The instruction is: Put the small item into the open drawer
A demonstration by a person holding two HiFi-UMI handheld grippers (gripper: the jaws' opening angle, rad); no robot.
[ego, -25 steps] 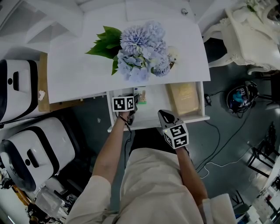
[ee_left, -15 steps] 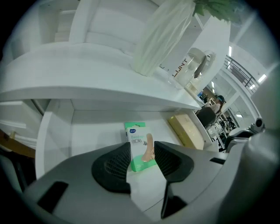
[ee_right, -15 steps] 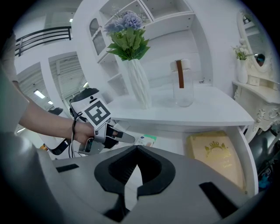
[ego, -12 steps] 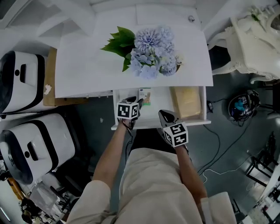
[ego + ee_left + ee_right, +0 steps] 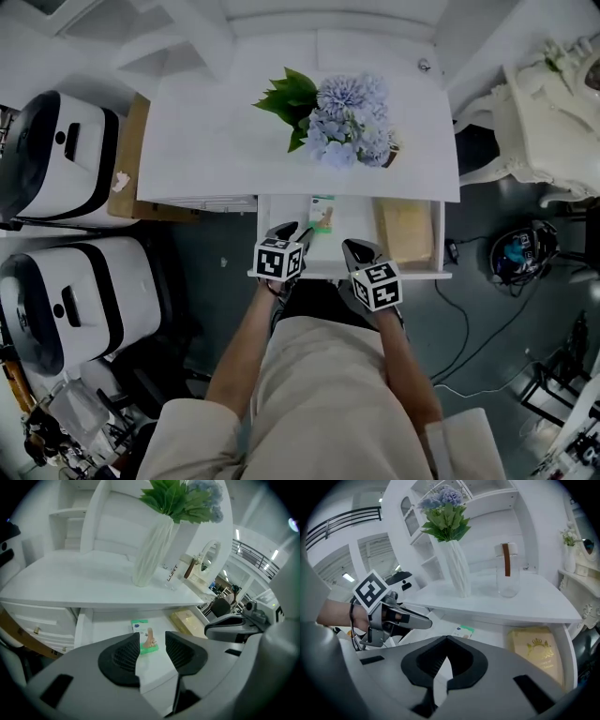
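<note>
One small item (image 5: 144,637) seemingly lies beyond left fingers (image 5: 124,656).

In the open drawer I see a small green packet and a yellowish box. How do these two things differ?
The green packet is green and white; the yellowish box is pale gold with a crown emblem. The packet is clearly smaller than the box. The packet lies near the middle of the drawer, the box at its right end. Both lie flat in it, apart from each other.
</note>
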